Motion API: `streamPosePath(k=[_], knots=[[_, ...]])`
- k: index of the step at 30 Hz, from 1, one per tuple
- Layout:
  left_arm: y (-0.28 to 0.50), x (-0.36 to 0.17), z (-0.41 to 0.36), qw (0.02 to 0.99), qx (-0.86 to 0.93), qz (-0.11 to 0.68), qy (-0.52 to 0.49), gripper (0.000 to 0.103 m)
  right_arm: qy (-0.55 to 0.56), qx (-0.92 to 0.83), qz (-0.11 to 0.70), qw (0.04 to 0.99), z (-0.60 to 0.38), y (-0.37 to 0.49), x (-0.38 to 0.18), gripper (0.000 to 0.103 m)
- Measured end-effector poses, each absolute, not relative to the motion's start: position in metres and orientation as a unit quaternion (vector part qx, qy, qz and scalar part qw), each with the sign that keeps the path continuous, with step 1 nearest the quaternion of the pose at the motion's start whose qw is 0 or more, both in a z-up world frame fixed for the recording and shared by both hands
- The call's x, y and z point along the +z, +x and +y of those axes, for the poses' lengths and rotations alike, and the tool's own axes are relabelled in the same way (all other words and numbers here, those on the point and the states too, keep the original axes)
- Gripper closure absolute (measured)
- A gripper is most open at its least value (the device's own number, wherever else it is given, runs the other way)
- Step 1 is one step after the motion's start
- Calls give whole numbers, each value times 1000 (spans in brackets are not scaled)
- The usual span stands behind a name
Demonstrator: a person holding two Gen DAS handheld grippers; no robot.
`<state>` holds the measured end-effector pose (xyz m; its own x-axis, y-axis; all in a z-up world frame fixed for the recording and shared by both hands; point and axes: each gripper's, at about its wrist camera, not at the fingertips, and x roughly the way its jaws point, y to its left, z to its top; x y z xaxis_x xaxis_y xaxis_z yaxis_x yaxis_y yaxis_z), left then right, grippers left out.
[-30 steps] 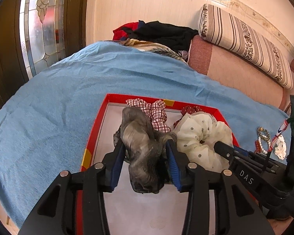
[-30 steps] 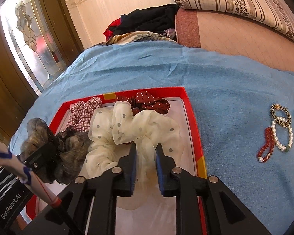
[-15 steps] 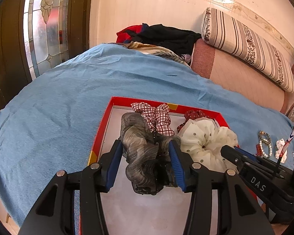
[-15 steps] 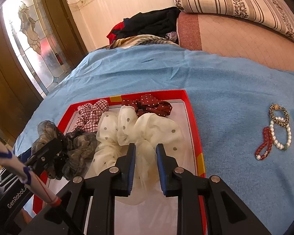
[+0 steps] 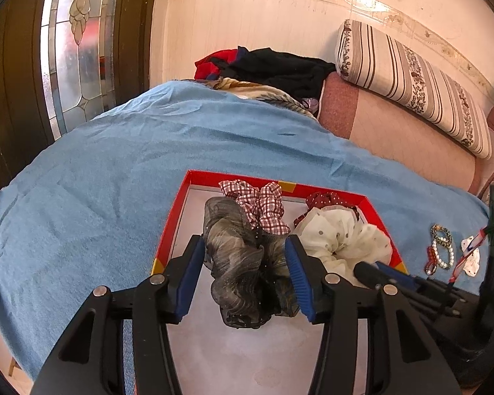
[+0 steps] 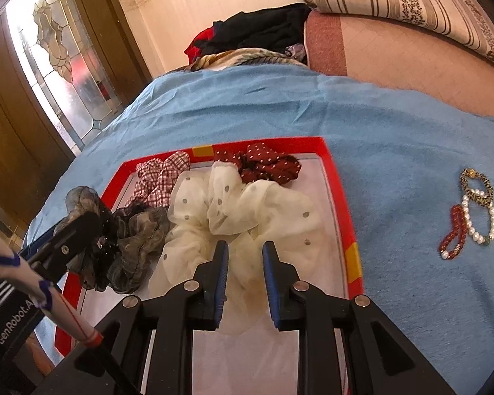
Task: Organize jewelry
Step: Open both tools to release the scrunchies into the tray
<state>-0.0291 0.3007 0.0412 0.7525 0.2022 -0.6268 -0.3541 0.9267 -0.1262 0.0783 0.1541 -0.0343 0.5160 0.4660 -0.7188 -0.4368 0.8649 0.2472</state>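
At frame centre, the left gripper (image 5: 245,265) stands open around the grey scrunchie (image 5: 247,263) in the red tray (image 5: 173,217); the right gripper (image 6: 245,263) (narrowly parted) straddles the cream scrunchie (image 6: 247,217).

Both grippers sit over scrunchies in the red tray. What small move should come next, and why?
Probably back the left gripper away: its jaws stand spread beside the grey scrunchie, which lies in the red tray. The right gripper looks partly open around the cream dotted scrunchie; bracelets wait on the blue blanket.
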Motion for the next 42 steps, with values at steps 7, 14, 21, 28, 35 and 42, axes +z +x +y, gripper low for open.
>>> streamPosePath(k=[7, 14, 21, 28, 35, 42], knots=[[-28, 44, 297, 932, 149, 309, -118, 50, 21, 271, 416, 868, 153, 76, -34, 80], [-26, 48, 289, 936, 148, 298, -113, 49, 47, 274, 404, 871, 132, 72, -22, 80], [-23, 51, 279, 941, 147, 287, -106, 47, 61, 282, 396, 872, 122, 66, -11, 80], [-19, 50, 276, 940, 149, 288, -104, 44, 71, 288, 395, 869, 115, 62, -8, 80], [-19, 55, 260, 945, 142, 278, -98, 42, 82, 292, 389, 870, 100, 57, -1, 80], [-20, 57, 232, 953, 132, 264, -69, 40, 93, 281, 383, 875, 69, 54, 3, 80]])
